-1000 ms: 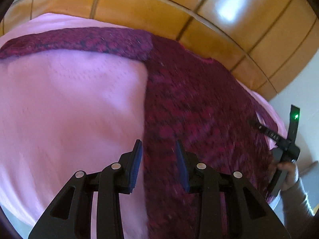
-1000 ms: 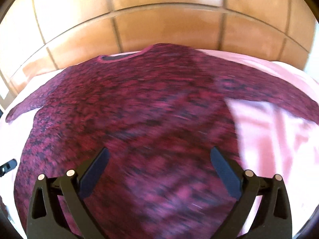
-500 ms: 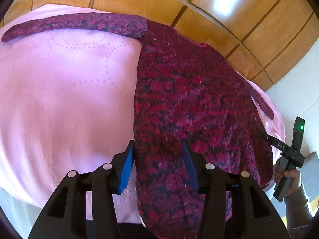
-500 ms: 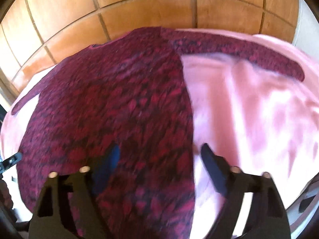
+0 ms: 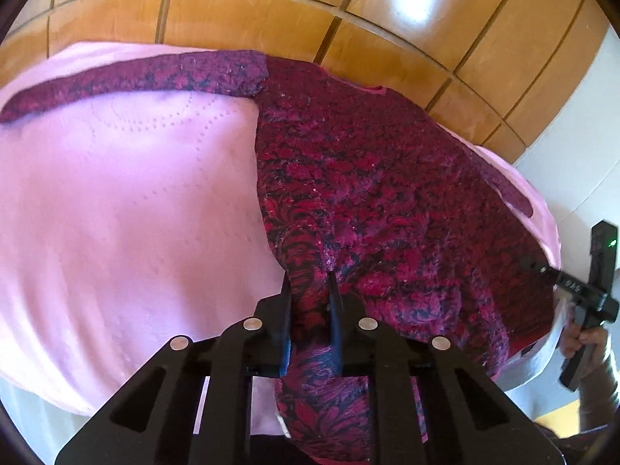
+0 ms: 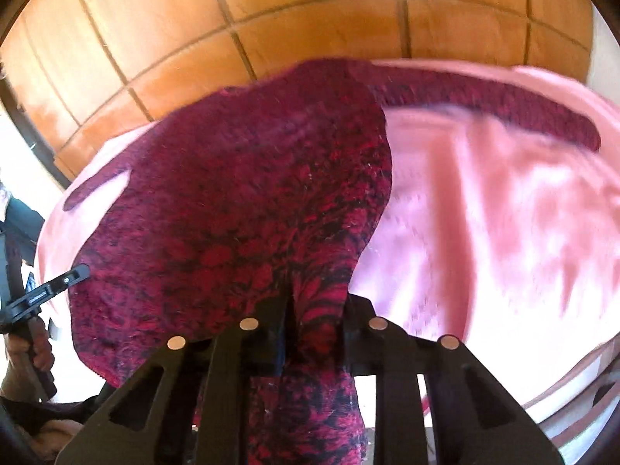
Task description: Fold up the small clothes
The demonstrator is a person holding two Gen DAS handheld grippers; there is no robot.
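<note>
The pink bedspread [image 5: 128,209] lies bare and flat left of the sweater [image 5: 379,193], giving wide free room there, bounded at the far side only by the sleeve [image 5: 128,77] stretched across it. Right of the sweater, the right wrist view shows a similar bare stretch, though it is blurred. Behind the bed the wooden panelled wall [image 5: 271,11] closes off the far side. The near edge is taken up: each hand-held gripper [image 5: 310,298] [image 6: 314,302] has sweater fabric pinched between its jaws there.
</note>
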